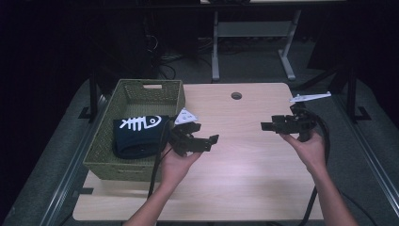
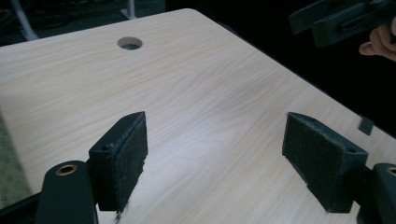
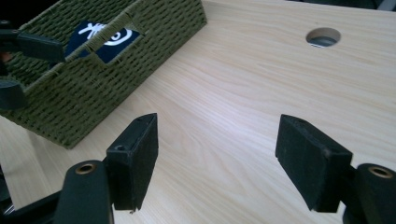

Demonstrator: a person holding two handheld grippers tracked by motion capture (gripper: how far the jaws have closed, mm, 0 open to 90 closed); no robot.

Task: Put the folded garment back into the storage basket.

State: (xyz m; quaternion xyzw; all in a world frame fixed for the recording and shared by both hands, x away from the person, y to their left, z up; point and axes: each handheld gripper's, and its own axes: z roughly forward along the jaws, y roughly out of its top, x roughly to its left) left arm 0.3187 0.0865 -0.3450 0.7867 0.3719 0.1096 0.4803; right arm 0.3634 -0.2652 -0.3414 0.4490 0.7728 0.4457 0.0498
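From above, my left tongs [image 1: 200, 137] hang just off the near right corner of the green woven basket [image 1: 120, 162], jaws wide with nothing between them. My right tongs [image 1: 273, 125] are well apart from them, out over the right side of the wooden table [image 1: 244, 174], jaws also wide and empty, pointing back toward the left pair. The thing nearest my left tongs is the folded dark cloth with a white fish-bone print [image 1: 139, 134], lying in the basket's near end, just beyond them and draped up toward the rim.

Along my left tongs [image 2: 215, 154], the pads [image 2: 133, 154] stand far apart over bare table [image 2: 187, 84], with the round cable hole [image 2: 130, 43] ahead and my other tongs at the top right.

Along my right tongs [image 3: 217, 158], the jaws gape over bare wood; the basket [image 3: 116, 79] sits ahead to the left, and the cloth [image 3: 109, 44] shows through its handle slot.

I judge the cloth soft, light and floppy, not fragile. It will sag and unfold, so I would pinch a folded edge where the layers bunch near the rim, and keep the pads off the weave.
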